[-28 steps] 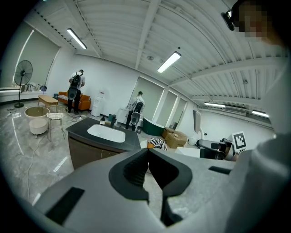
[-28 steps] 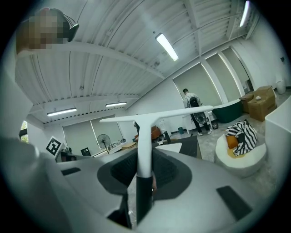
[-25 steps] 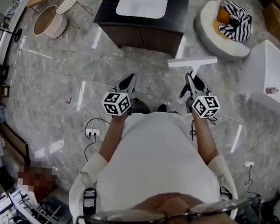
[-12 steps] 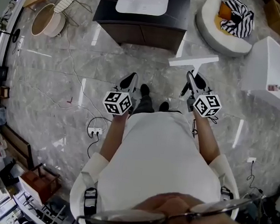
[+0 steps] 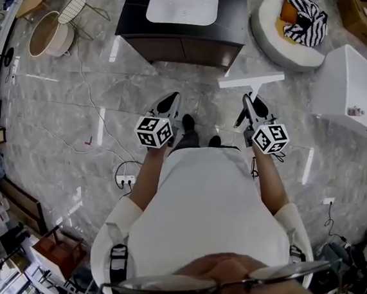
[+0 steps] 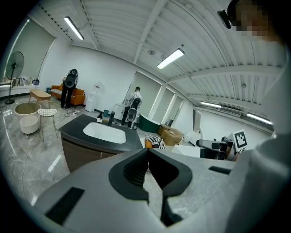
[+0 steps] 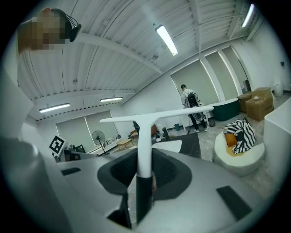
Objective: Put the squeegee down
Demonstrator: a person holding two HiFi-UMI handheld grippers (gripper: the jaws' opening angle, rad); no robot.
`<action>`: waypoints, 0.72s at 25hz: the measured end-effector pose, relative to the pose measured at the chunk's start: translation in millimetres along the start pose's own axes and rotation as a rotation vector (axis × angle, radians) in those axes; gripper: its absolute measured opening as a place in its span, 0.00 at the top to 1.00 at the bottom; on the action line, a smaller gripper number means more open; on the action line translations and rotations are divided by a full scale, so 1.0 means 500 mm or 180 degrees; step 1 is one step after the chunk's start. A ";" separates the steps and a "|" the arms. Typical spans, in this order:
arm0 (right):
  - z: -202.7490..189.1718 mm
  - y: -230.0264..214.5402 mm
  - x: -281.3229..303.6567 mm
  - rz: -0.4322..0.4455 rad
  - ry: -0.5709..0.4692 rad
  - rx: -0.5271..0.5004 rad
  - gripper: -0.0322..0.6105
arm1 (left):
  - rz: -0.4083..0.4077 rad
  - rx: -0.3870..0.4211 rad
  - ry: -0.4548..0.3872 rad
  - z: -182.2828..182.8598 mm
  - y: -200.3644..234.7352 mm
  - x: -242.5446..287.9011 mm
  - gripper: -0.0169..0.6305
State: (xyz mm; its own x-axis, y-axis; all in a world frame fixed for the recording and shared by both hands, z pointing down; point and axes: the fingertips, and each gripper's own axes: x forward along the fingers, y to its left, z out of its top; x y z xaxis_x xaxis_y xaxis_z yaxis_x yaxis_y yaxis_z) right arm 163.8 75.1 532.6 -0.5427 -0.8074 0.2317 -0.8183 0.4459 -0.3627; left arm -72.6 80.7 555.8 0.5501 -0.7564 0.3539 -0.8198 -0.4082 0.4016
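Both forearms reached toward the vanity (image 5: 180, 43); the left gripper (image 5: 170, 100) was closed and empty, the right gripper (image 5: 251, 105) clamped the squeegee (image 5: 251, 80).

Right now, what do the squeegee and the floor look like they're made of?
The squeegee looks like smooth white plastic, evenly matte, with a black lower handle, perhaps rubber. The floor looks like polished grey marble or marble-look tile: veined, with seams and bright lamp reflections.
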 end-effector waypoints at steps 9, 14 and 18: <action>0.048 -0.001 0.112 -0.0192 -0.0054 -0.0031 0.80 | -0.0178 0.0020 0.0013 0.070 0.101 0.063 0.97; 0.041 0.020 0.169 -0.0261 -0.0069 0.0071 0.80 | -0.0234 0.0022 0.0057 0.092 0.169 0.077 0.97; 0.036 0.032 0.194 -0.0325 -0.0066 0.0103 0.80 | -0.0266 0.0020 0.0095 0.104 0.206 0.083 0.97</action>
State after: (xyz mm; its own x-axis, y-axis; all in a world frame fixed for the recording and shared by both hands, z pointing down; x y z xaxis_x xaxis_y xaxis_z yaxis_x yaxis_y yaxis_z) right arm 101.4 -3.2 533.0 -0.4525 -0.8559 0.2505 -0.8624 0.3485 -0.3672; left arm -142.6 -19.5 568.0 0.6211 -0.7040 0.3445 -0.7717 -0.4726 0.4256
